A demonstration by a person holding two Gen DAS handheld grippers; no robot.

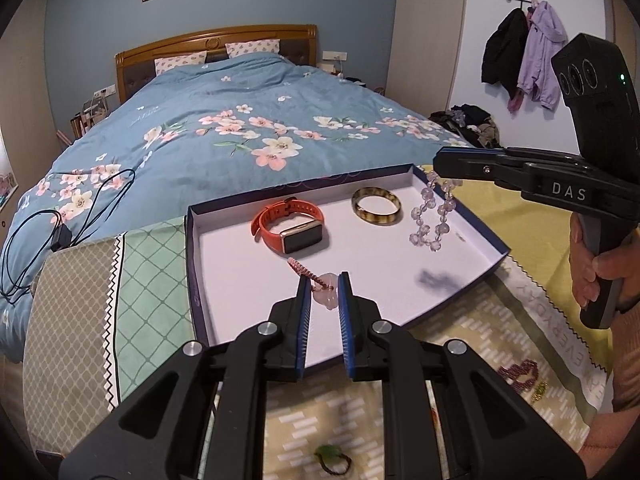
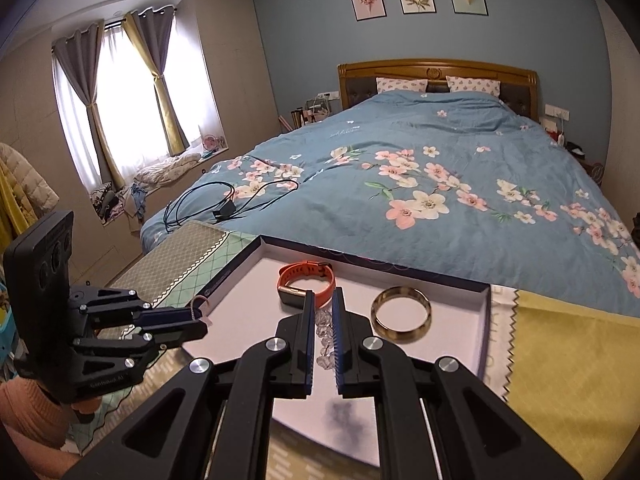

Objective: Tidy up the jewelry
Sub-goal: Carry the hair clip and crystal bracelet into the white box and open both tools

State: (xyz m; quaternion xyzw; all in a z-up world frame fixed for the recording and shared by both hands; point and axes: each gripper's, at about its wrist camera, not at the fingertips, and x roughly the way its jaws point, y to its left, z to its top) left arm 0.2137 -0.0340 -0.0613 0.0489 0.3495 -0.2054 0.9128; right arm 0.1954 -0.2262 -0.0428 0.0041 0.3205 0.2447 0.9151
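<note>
A shallow white-lined box (image 1: 224, 276) (image 2: 482, 332) lies on a cloth-covered surface at the foot of a bed. In it lie an orange smartwatch (image 1: 290, 226) (image 2: 306, 278) and a gold-brown bangle (image 1: 376, 205) (image 2: 401, 314). My left gripper (image 1: 325, 285) (image 2: 200, 316) is shut on a pink braided cord with a pale pink pendant (image 1: 326, 298), held over the box's near left part. My right gripper (image 2: 322, 300) (image 1: 440, 168) is shut on a clear crystal bead bracelet (image 1: 434, 216) (image 2: 325, 336), which hangs over the box's right side.
A small green piece on a dark loop (image 1: 332, 456) and a purple beaded item (image 1: 518, 374) lie on the cloth in front of the box. A black cable (image 1: 60, 224) lies on the blue floral duvet (image 1: 224, 140). Yellow cloth (image 2: 568, 360) is to the right.
</note>
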